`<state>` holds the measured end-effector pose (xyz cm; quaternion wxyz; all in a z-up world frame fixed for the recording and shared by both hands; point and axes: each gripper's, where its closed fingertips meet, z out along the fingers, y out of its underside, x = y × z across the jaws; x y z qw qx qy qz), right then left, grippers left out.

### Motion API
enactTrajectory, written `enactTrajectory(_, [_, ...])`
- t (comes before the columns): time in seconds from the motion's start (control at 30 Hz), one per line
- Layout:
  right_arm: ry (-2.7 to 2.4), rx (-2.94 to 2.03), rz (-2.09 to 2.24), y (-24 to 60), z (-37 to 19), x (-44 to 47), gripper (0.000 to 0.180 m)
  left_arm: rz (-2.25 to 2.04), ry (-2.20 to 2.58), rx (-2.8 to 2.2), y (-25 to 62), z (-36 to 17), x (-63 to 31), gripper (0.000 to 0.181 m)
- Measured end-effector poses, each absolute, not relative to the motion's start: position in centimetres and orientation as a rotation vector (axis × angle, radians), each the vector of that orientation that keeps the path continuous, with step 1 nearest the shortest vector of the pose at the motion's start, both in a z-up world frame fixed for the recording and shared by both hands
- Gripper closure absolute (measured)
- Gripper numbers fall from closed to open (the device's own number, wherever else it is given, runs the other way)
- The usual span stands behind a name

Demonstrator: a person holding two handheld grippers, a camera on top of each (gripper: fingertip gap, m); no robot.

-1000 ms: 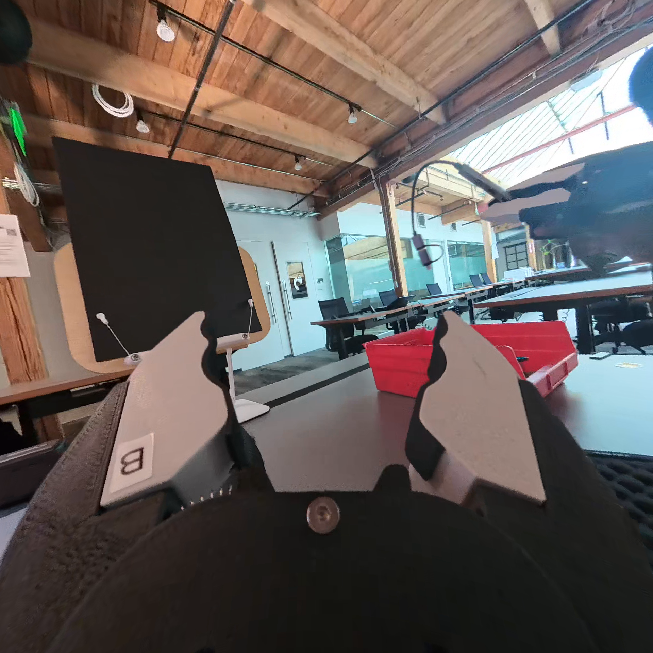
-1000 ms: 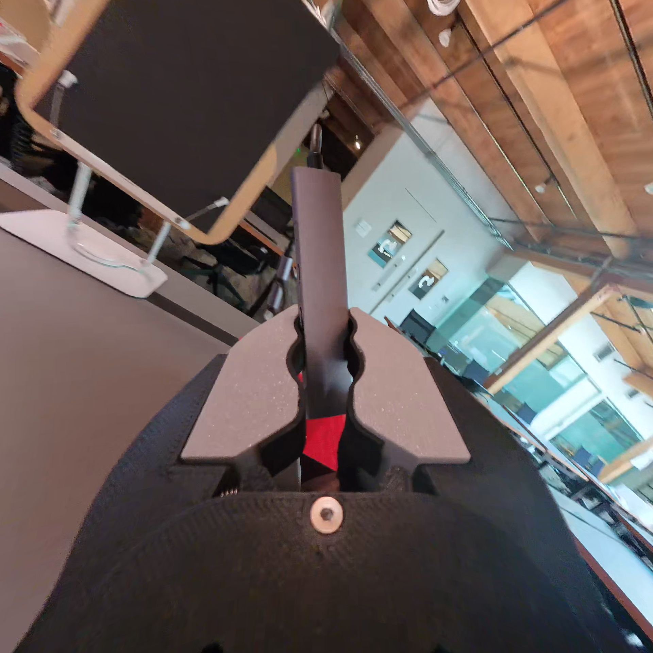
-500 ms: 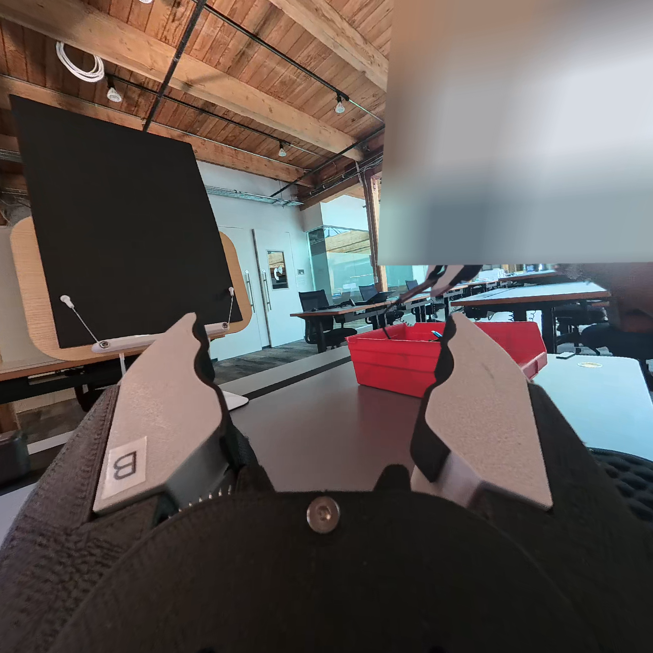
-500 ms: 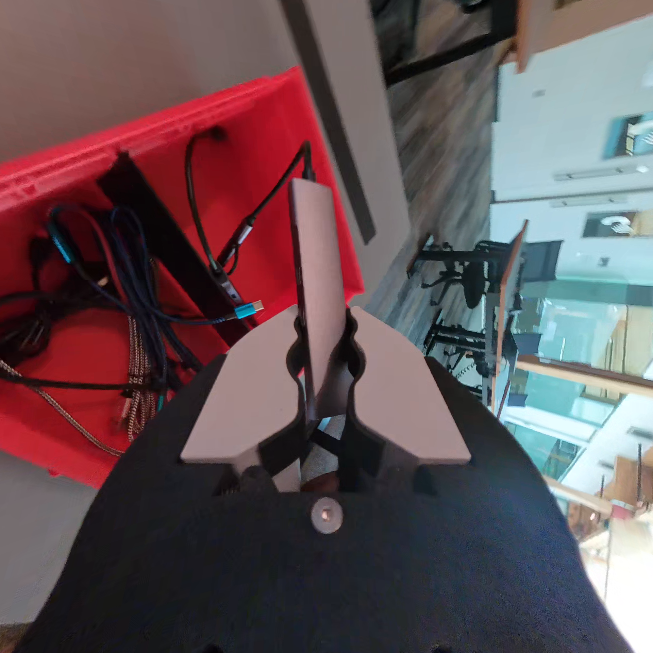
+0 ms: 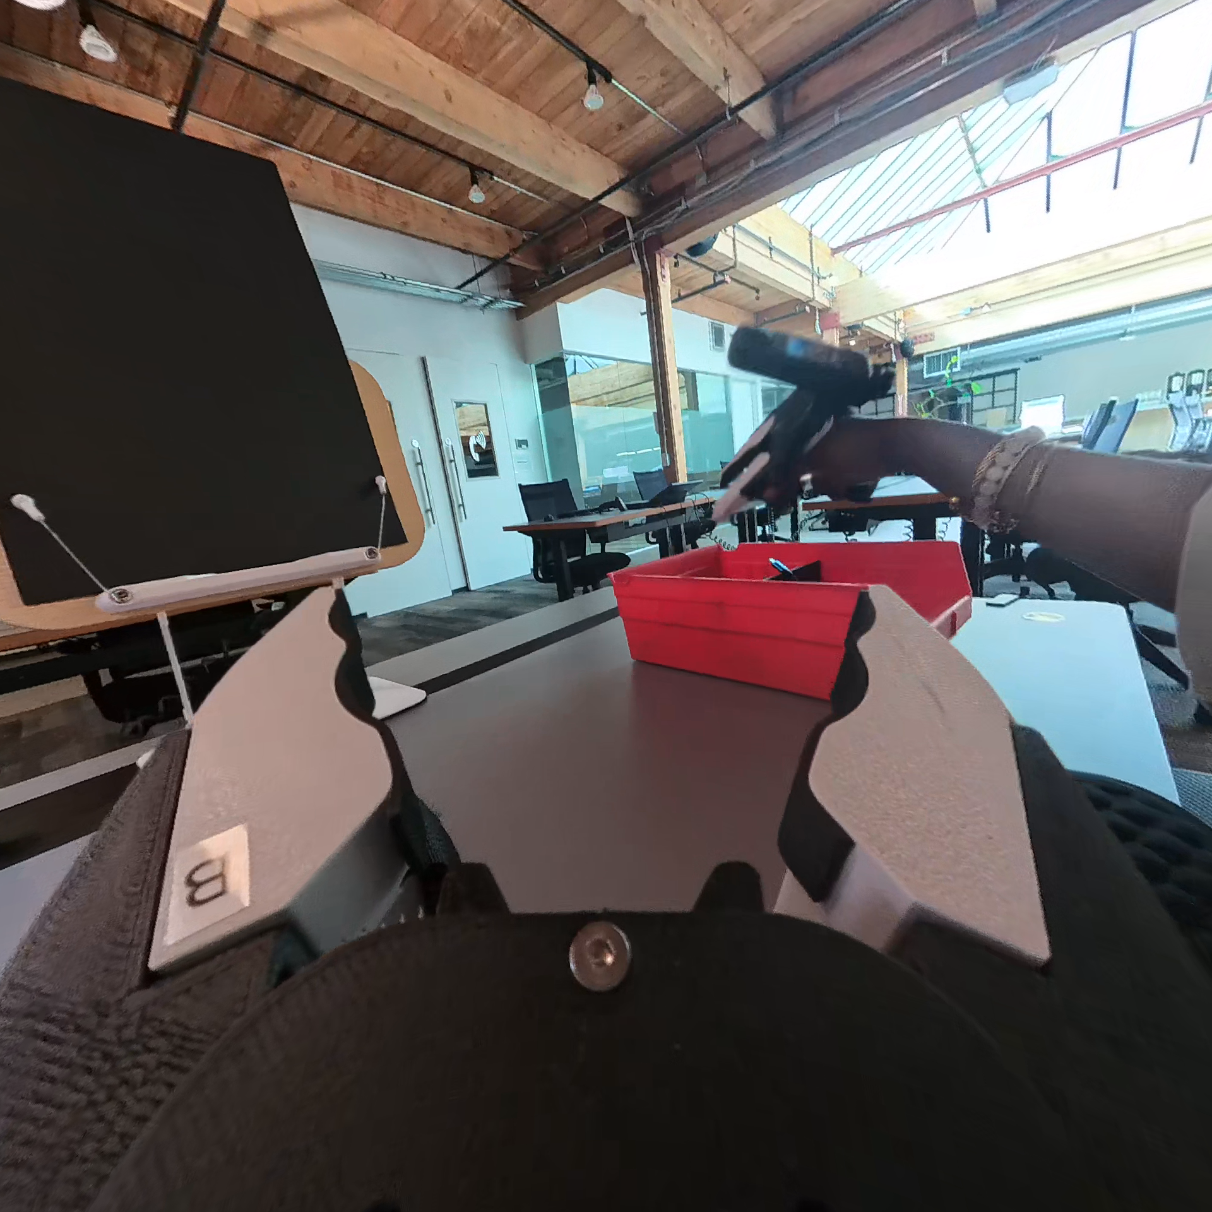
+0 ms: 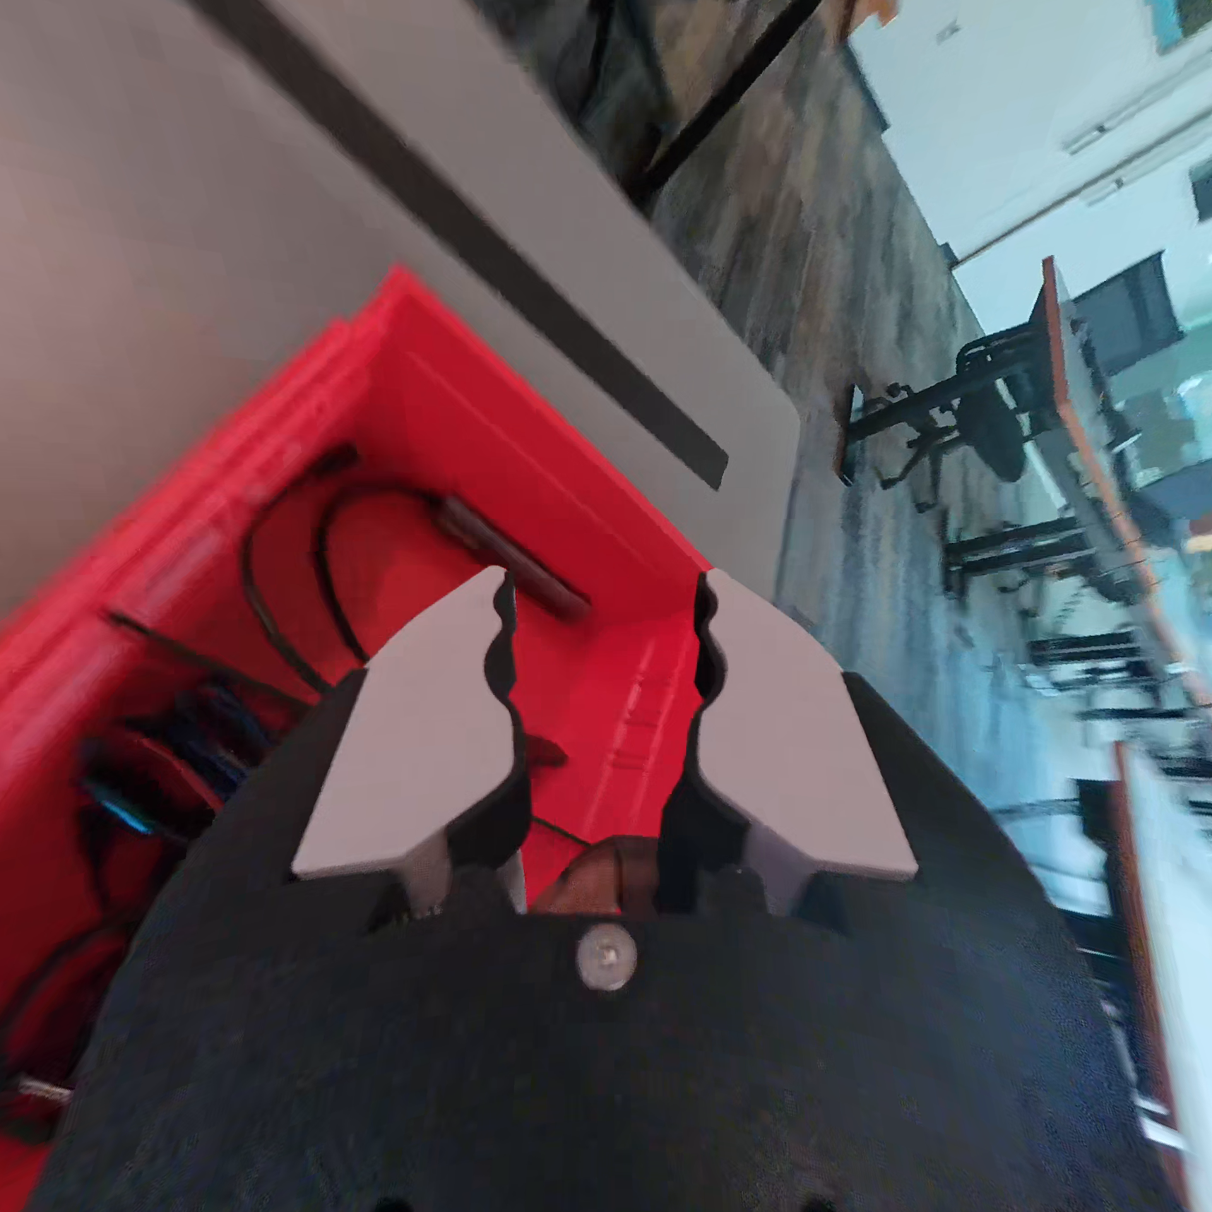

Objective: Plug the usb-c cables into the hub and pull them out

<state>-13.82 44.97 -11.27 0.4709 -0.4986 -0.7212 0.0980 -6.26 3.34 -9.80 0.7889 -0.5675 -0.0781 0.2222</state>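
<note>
The grey hub [image 6: 518, 564] lies in the far compartment of the red bin [image 6: 459, 420], its black cable [image 6: 328, 544] looped beside it. Several dark cables [image 6: 197, 728], one with a blue plug [image 6: 124, 813], lie in the compartment next to it, behind a black divider. My right gripper [image 6: 602, 580] is open and empty just above the hub; in the left wrist view it [image 5: 741, 502] hangs over the bin [image 5: 741, 629]. My left gripper [image 5: 603, 597] is open and empty, low over the dark table, well short of the bin.
A black board [image 5: 164, 361] on a white stand [image 5: 393, 695] stands at the table's back left. The person's arm [image 5: 1082, 498] reaches in from the right. The grey table [image 6: 164, 197] ends just past the bin; floor and office chairs lie beyond. Some 45 cm of space lies between my two pairs of fingers.
My right gripper swung down over the red bin, opened and let go of the hub, which now lies in the bin. My left gripper stayed open and barely moved.
</note>
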Motion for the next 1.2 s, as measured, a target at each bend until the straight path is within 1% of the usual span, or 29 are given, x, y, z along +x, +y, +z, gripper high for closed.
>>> enactTrajectory(0.07, [-1.604,-1.287,0.539,42.7,-8.9,-13.2,0.117,0.479,-0.157,-1.244,3.6,-10.1,-6.1,0.043])
enactTrajectory(0.13, [-1.443,-1.256,0.908,39.0,-6.0,-11.6,0.102,0.482,-0.162,-1.265,3.7,-10.4,-6.3,0.044])
enactTrajectory(0.17, [-1.378,-1.21,1.092,36.9,-4.7,-10.4,0.091,0.475,-0.165,-1.261,3.7,-10.4,-6.3,0.044])
enactTrajectory(0.23, [-1.247,-1.111,1.388,33.5,-2.8,-7.3,0.055,0.46,-0.169,-1.215,3.3,-9.7,-6.1,0.044])
enactTrajectory(0.27, [-1.18,-1.068,1.477,32.5,-2.2,-5.6,0.041,0.455,-0.177,-1.196,3.1,-9.5,-6.1,0.044])
enactTrajectory(0.33, [-1.032,-1.003,1.586,31.7,-1.3,-2.2,0.034,0.434,-0.201,-1.176,2.7,-9.3,-6.4,0.044])
enactTrajectory(0.4, [-0.98,-0.991,1.613,31.5,-2.0,0.5,0.034,0.404,-0.235,-1.162,2.5,-9.3,-6.7,0.042])
enactTrajectory(0.43, [-0.976,-1.043,1.594,31.9,-3.0,1.1,0.034,0.383,-0.256,-1.17,2.6,-9.5,-6.9,0.036])
enactTrajectory(0.47, [-1.0,-1.119,1.561,32.2,-4.3,1.2,0.034,0.354,-0.279,-1.182,2.7,-9.6,-7.0,0.036])
enactTrajectory(0.6, [-1.083,-1.325,1.263,34.3,-9.5,1.7,0.034,0.279,-0.351,-1.244,3.3,-10.8,-7.6,0.035])
enactTrajectory(0.67, [-1.113,-1.364,1.278,33.9,-10.7,1.7,0.034,0.219,-0.361,-1.29,3.9,-11.6,-7.5,0.035])
enactTrajectory(0.8, [-1.145,-1.359,1.317,32.6,-11.3,1.0,0.034,0.136,-0.351,-1.325,4.3,-12.2,-7.0,0.038])
enactTrajectory(0.9, [-1.269,-1.427,1.217,31.6,-13.9,0.5,0.034,0.067,-0.339,-1.335,4.6,-12.3,-6.3,0.037])
enactTrajectory(0.93, [-1.291,-1.441,1.167,31.6,-14.7,0.3,0.038,0.048,-0.344,-1.348,4.7,-12.5,-6.3,0.037])
enactTrajectory(1.03, [-1.291,-1.525,1.109,31.5,-16.7,-0.6,0.065,0.068,-0.34,-1.375,5.0,-12.9,-6.2,0.037])
enactTrajectory(1.13, [-1.313,-1.579,0.999,31.3,-19.1,-1.9,0.073,0.063,-0.35,-1.337,4.7,-12.6,-6.4,0.037])
enactTrajectory(1.2, [-1.349,-1.563,0.866,31.3,-20.3,-2.2,0.074,0.02,-0.301,-1.247,4.1,-11.4,-5.9,0.037])
